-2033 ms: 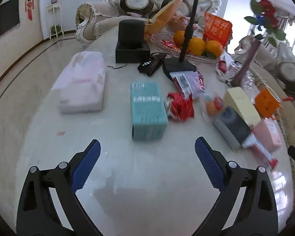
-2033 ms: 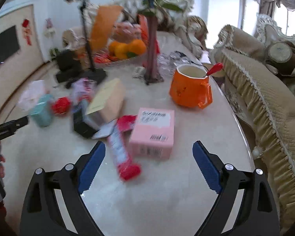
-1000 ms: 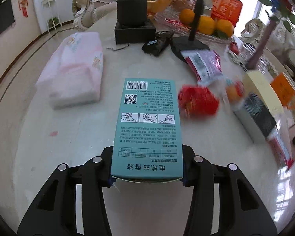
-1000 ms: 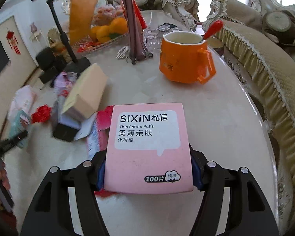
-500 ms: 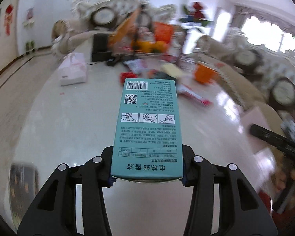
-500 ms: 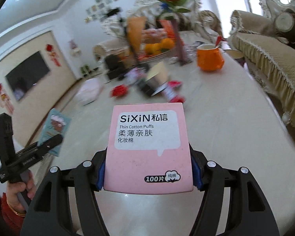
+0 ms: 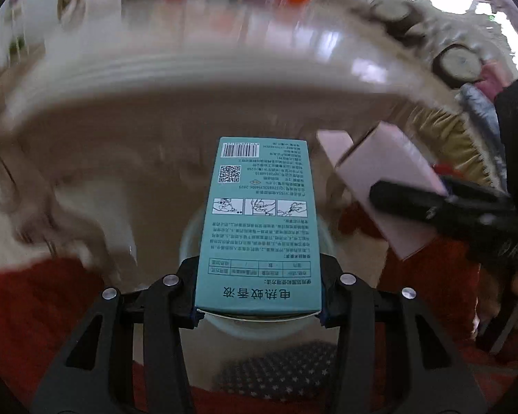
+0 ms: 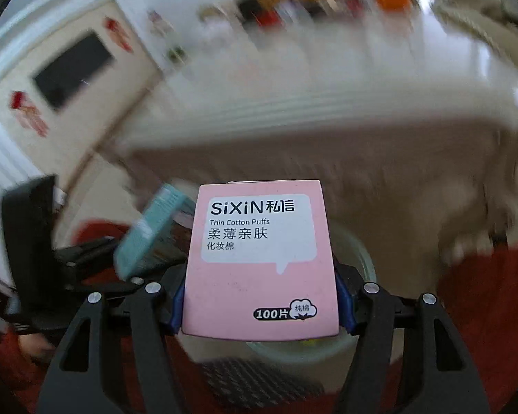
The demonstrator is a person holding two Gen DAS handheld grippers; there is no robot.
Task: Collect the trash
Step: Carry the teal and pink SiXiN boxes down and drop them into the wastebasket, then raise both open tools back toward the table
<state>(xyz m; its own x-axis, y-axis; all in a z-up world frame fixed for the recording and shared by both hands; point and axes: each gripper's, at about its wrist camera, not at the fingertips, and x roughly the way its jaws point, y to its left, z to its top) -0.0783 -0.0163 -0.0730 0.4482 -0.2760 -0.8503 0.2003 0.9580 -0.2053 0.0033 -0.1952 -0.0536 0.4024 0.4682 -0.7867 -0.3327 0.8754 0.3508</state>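
Note:
My left gripper (image 7: 258, 310) is shut on a teal box (image 7: 259, 220) with a barcode and printed text, held lengthwise between the pads. My right gripper (image 8: 260, 300) is shut on a pink cotton-puff box (image 8: 262, 258). Both boxes hang over a pale round bin (image 7: 189, 238) on the floor, whose rim (image 8: 362, 252) shows behind and below them. In the left wrist view the pink box (image 7: 386, 186) is at the right, in the black right gripper. In the right wrist view the teal box (image 8: 152, 238) is at the left, tilted, close beside the pink one.
The white table edge (image 7: 190, 69) arcs above, blurred, with clutter far behind. A red rug (image 7: 34, 310) surrounds the bin, and a grey star-patterned patch (image 7: 276, 372) lies nearest me. A fringed sofa (image 7: 449, 127) stands right; a dark screen (image 8: 72, 69) hangs on the left wall.
Both grippers swung off the tabletop and down past its edge, carrying their boxes. They now hang side by side over the bin on the floor.

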